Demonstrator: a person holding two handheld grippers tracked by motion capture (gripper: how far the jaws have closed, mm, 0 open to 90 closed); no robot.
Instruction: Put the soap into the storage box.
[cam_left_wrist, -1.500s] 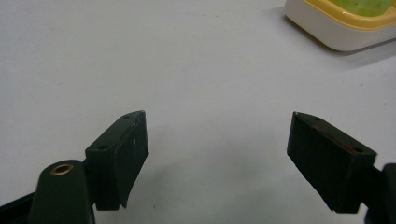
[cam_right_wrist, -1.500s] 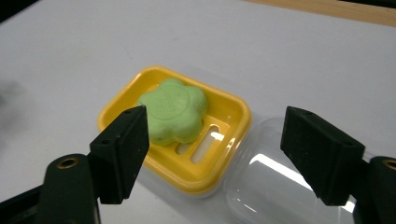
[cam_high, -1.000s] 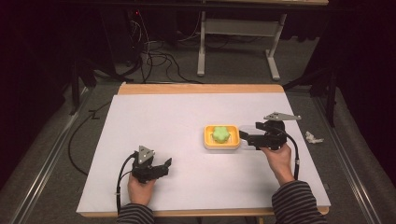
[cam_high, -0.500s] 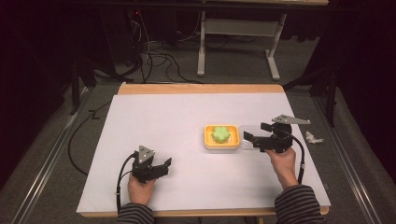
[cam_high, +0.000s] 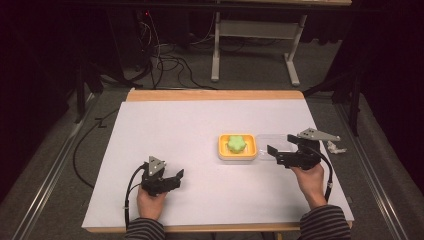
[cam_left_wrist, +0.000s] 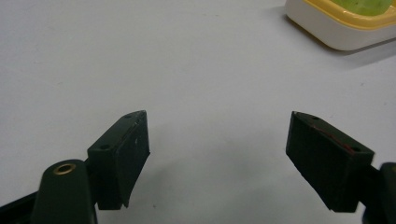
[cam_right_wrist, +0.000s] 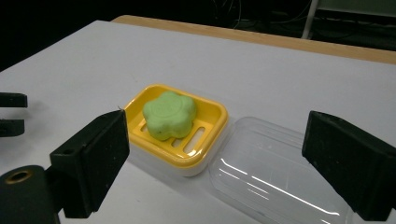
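A yellow soap dish (cam_high: 222, 151) (cam_right_wrist: 212, 140) holds a green flower-shaped soap (cam_high: 238, 143) (cam_right_wrist: 169, 113) right of the table's middle. Touching its right side, a clear plastic lid (cam_high: 270, 141) (cam_right_wrist: 275, 172) lies flat on the white table. My right gripper (cam_high: 279, 143) (cam_right_wrist: 215, 140) hovers over the lid and points left at the dish. Its jaws have just been opening and stand wide, with the lid below them and untouched. My left gripper (cam_high: 178, 178) (cam_left_wrist: 217, 154) rests open near the front left with only bare table between its jaws. The dish corner (cam_left_wrist: 336, 28) appears in the left gripper view.
The white table top (cam_high: 190, 125) has a wooden far edge (cam_high: 215, 95). A small white object (cam_high: 336, 147) lies by the right edge. Cables (cam_high: 165, 65) and a desk frame (cam_high: 250, 45) stand on the floor behind. The left gripper's tip (cam_right_wrist: 9, 112) appears in the right gripper view.
My right gripper has drawn back to the right from the dish with its jaws spreading. The clear lid now lies beside the dish. The left hand has not moved.
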